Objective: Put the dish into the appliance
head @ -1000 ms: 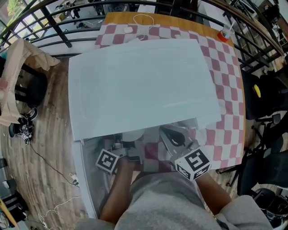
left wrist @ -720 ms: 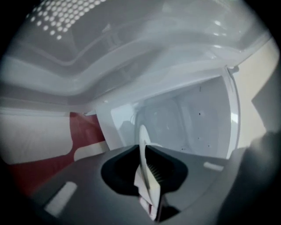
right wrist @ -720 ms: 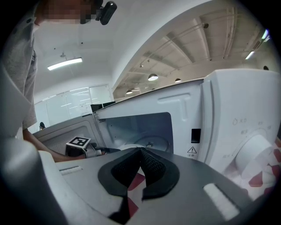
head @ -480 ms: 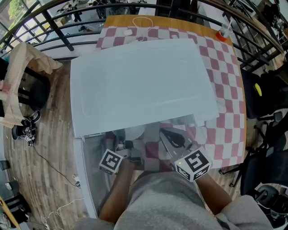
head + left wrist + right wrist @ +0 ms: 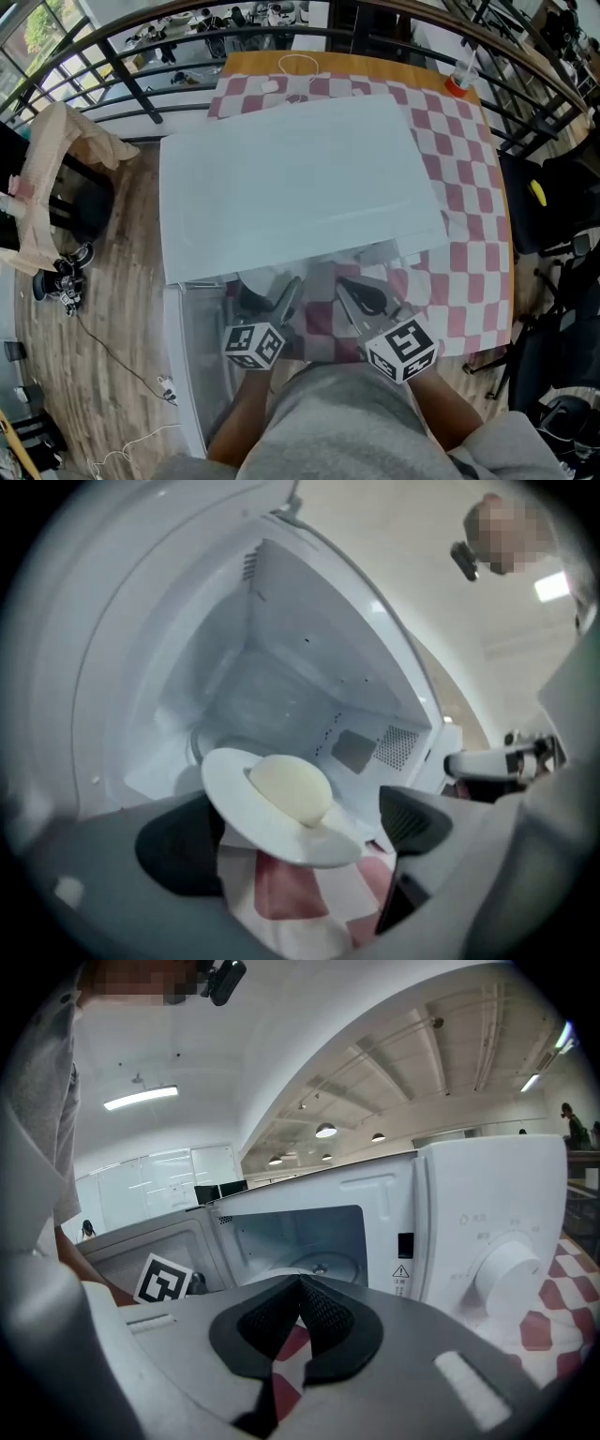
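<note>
A white dish (image 5: 272,808) with a pale round bun (image 5: 289,787) on it stands on the checked cloth in front of the open white microwave (image 5: 291,187). My left gripper (image 5: 295,832) is rolled over and its jaws have just been opening. They now stand wide, with the dish between them and the right pad (image 5: 412,817) clear of it. The microwave's cavity (image 5: 272,696) gapes behind the dish. My right gripper (image 5: 300,1312) is shut with nothing in it and points at the cavity (image 5: 305,1241) and its turntable.
The microwave door (image 5: 141,1251) hangs open to the left. A dial (image 5: 506,1274) sits on the panel at the right. The table has a red-and-white checked cloth (image 5: 469,197). Railings and a chair with a garment (image 5: 47,178) stand beyond the table.
My left gripper has rolled and shifted to the right, towards the microwave's opening, and its jaws have gone from shut to wide open. The right gripper has barely moved.
</note>
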